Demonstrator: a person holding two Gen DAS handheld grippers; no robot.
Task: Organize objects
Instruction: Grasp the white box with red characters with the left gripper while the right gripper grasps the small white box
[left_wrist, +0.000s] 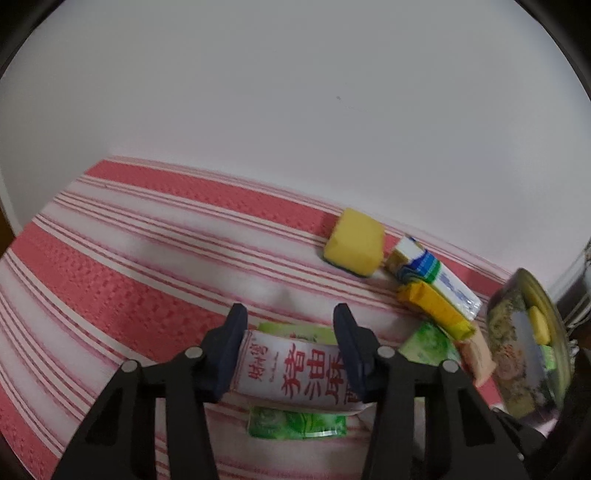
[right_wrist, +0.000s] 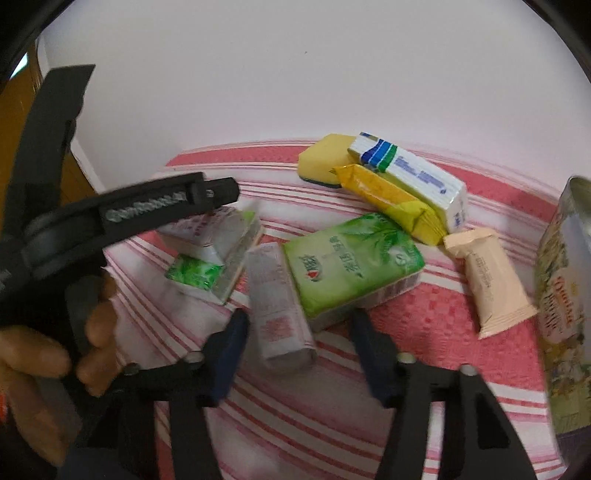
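Note:
My left gripper (left_wrist: 290, 317) is shut on a white packet with red Chinese letters (left_wrist: 295, 373), held just above the red-and-white striped cloth (left_wrist: 110, 280). A green tissue pack (left_wrist: 295, 422) lies under it. In the right wrist view the left gripper (right_wrist: 221, 192) holds that white packet (right_wrist: 218, 236) at the left. My right gripper (right_wrist: 299, 325) is open over another white packet (right_wrist: 275, 306) and beside a green tissue pack (right_wrist: 351, 258).
A yellow sponge (right_wrist: 325, 158), a white-and-blue pack (right_wrist: 417, 181), a yellow wrapper (right_wrist: 391, 199) and a beige wrapped bar (right_wrist: 487, 280) lie at the back right. A printed tin (right_wrist: 565, 295) stands at the right edge. A white wall rises behind.

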